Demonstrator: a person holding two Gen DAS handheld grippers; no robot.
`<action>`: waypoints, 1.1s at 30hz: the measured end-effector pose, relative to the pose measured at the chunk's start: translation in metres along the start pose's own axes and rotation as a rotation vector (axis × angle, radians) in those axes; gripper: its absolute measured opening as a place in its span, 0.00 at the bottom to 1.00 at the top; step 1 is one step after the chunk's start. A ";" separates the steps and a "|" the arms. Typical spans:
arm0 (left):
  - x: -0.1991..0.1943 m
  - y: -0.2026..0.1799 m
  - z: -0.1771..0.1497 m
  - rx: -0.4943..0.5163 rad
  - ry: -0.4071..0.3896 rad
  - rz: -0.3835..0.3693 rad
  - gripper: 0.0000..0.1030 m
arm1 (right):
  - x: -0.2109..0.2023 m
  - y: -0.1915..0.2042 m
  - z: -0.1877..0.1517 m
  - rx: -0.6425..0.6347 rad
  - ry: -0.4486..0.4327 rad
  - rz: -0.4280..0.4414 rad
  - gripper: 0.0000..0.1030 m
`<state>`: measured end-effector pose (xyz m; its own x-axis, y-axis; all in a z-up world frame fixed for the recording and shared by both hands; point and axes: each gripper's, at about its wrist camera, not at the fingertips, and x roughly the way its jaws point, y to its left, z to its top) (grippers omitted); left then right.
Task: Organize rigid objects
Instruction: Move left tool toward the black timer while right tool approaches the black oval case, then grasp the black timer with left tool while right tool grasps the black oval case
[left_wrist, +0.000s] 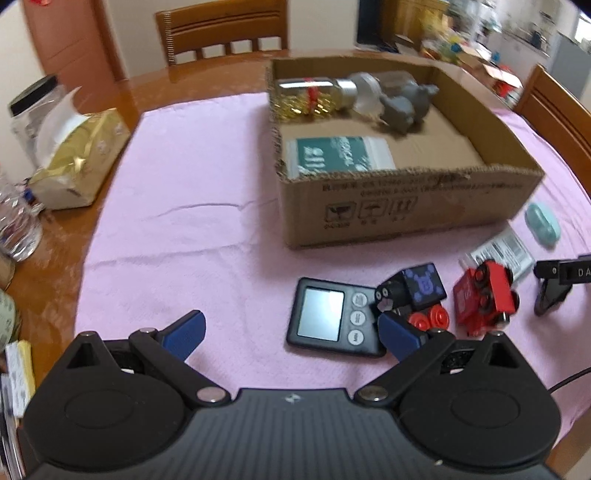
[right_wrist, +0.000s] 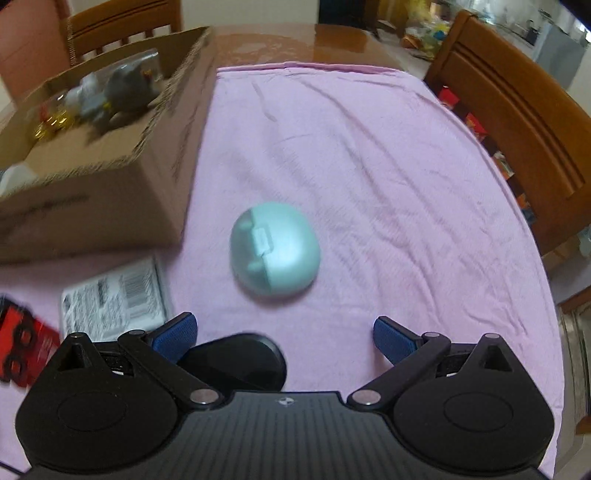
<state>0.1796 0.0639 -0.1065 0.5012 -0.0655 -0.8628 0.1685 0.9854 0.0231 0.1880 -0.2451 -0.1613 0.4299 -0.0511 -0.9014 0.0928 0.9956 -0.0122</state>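
A cardboard box (left_wrist: 406, 206) sits on the pink cloth and holds a jar of gold bits (left_wrist: 314, 96), a grey toy (left_wrist: 404, 105) and a green-white packet (left_wrist: 341, 157). In front of it lie a black digital timer (left_wrist: 332, 317), a black toy train (left_wrist: 413, 293), a red toy train (left_wrist: 485, 297), a printed packet (left_wrist: 508, 253) and a teal case (left_wrist: 542, 223). My left gripper (left_wrist: 291, 334) is open just before the timer. My right gripper (right_wrist: 284, 338) is open, a short way before the teal case (right_wrist: 275, 249), beside the box (right_wrist: 110, 192).
A gold tissue box (left_wrist: 79, 158), a clear jar (left_wrist: 29, 110) and a plastic bottle (left_wrist: 16, 221) stand at the table's left edge. Wooden chairs (right_wrist: 517, 110) stand around the table. A black round object (right_wrist: 240, 362) lies under my right gripper.
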 end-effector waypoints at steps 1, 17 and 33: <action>0.003 -0.001 -0.001 0.027 0.008 -0.024 0.97 | -0.001 0.001 -0.002 -0.009 0.002 0.005 1.00; 0.038 -0.011 -0.002 0.117 0.034 -0.074 0.98 | -0.006 0.001 -0.010 -0.019 -0.026 0.018 1.00; 0.037 -0.006 0.005 0.114 -0.007 -0.090 0.74 | -0.027 0.008 -0.036 -0.363 -0.028 0.209 1.00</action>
<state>0.2013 0.0550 -0.1360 0.4857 -0.1543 -0.8604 0.3083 0.9513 0.0035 0.1446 -0.2333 -0.1529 0.4306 0.1580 -0.8886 -0.3195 0.9475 0.0136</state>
